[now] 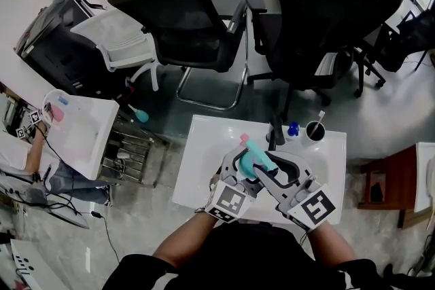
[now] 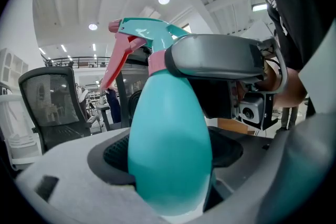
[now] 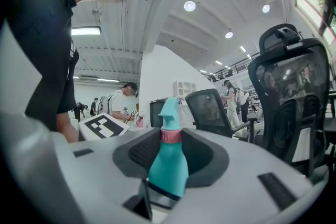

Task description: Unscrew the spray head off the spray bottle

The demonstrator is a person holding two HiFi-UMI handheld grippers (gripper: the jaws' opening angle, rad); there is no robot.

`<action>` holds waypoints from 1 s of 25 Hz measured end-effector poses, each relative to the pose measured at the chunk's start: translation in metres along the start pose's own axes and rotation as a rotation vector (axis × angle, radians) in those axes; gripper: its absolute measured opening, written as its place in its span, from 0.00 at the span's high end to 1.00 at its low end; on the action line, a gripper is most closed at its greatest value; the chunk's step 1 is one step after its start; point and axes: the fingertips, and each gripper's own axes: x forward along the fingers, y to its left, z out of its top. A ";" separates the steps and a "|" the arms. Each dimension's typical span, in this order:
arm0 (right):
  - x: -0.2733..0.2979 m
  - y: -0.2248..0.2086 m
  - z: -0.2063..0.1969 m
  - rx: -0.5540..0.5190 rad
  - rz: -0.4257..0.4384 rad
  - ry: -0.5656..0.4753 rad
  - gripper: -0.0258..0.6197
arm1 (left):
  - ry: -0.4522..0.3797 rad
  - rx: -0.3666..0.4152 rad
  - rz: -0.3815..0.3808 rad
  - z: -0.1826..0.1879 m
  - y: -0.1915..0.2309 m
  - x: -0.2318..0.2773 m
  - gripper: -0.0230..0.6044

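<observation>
- The left tongs (image 1: 239, 170) clamp the belly of the teal spray bottle (image 2: 168, 155); a firm hold there should stop the body from spinning.
- The right tongs (image 3: 170, 152) are closed on the pink collar (image 3: 170, 136) under the spray head (image 2: 144, 34); the twist belongs at the collar, not the trigger.
- The bottle is held above the white desk (image 1: 204, 146).

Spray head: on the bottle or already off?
On. In the left gripper view the teal spray head sits on its pink collar atop the bottle, no gap showing.
</observation>
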 end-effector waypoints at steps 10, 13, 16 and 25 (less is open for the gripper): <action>-0.012 0.012 0.009 -0.048 0.163 -0.025 0.75 | -0.054 0.103 -0.206 0.019 -0.020 -0.008 0.31; -0.017 0.016 0.008 -0.058 0.210 -0.018 0.75 | -0.067 0.129 -0.272 0.021 -0.027 -0.011 0.31; -0.020 0.019 0.009 -0.061 0.259 -0.004 0.75 | -0.077 0.139 -0.320 0.025 -0.033 -0.014 0.32; -0.044 0.032 0.016 -0.099 0.485 0.005 0.75 | -0.074 0.179 -0.492 0.037 -0.063 -0.025 0.32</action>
